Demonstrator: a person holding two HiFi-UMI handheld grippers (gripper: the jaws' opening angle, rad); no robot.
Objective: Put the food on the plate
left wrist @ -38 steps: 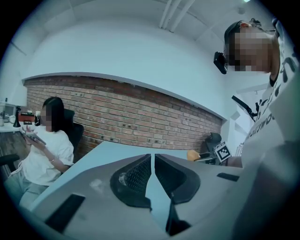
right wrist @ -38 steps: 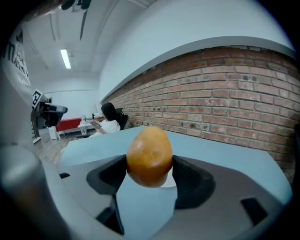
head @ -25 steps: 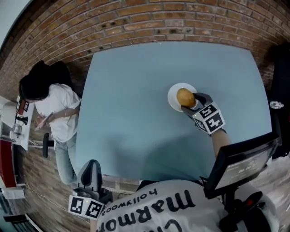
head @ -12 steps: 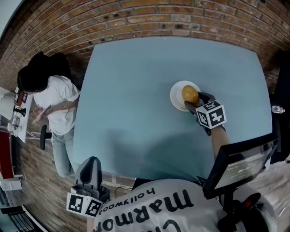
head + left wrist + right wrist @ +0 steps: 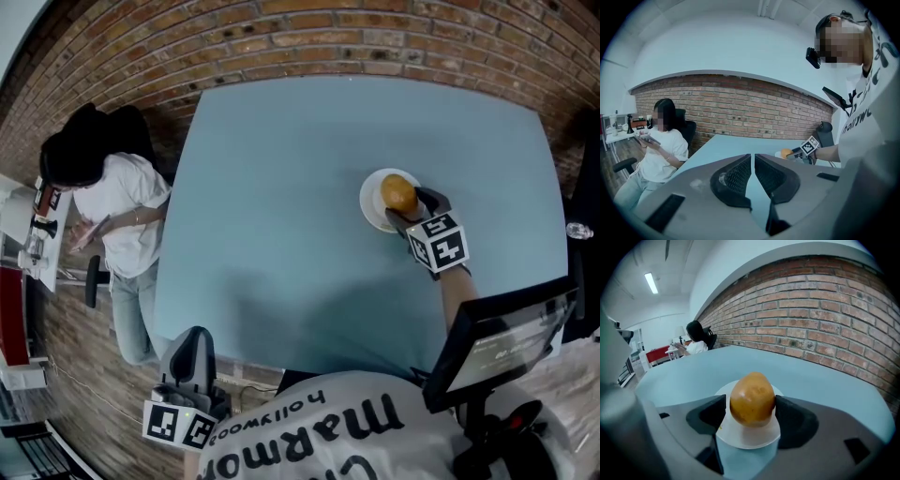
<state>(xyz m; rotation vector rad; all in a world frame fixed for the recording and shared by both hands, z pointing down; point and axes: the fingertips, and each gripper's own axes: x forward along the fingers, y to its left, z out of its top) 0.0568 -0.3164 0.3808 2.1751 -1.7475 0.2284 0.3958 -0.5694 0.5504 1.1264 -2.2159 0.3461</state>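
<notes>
Overhead, in the head view, the food (image 5: 398, 194) sits over the white plate (image 5: 373, 208), right of centre on the blue table (image 5: 281, 187). The right gripper (image 5: 411, 209) reaches to it from the lower right. The left gripper (image 5: 194, 349) hangs at the lower left, off the table edge. A seated person (image 5: 112, 220) is at the left.

From the left gripper view, the left gripper (image 5: 753, 158) has its jaws nearly together, a thin slit between them and nothing in it. The food (image 5: 786, 152) shows small at the right, with a brick wall (image 5: 740, 112) behind.

From the right gripper view, the right gripper (image 5: 750, 404) pinches the food (image 5: 752, 397) upright at centre, over the plate (image 5: 750, 434). Contact with the plate cannot be told.
</notes>
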